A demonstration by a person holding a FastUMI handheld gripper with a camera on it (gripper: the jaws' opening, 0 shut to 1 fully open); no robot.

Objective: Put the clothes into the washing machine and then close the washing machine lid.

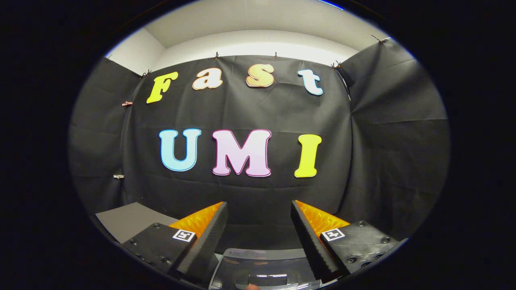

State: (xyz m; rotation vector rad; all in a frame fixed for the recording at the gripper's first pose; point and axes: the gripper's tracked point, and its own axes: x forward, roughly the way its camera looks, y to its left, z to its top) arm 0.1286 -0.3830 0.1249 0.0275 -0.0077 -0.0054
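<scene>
My gripper (259, 206) is open, its two fingers spread wide with nothing between them, pointing at the black cloth wall of the booth. Low down between the fingers I see the top of the washing machine (262, 268), a glossy translucent grey lid or panel with reflections on it. Whether that lid is open or shut I cannot tell from this angle. The clothes are out of sight.
A grey flat surface (125, 219) lies to the left, beyond the left finger. The black cloth wall (250, 193) stands close ahead and wraps around on the right side. White wall and ceiling show above the cloth.
</scene>
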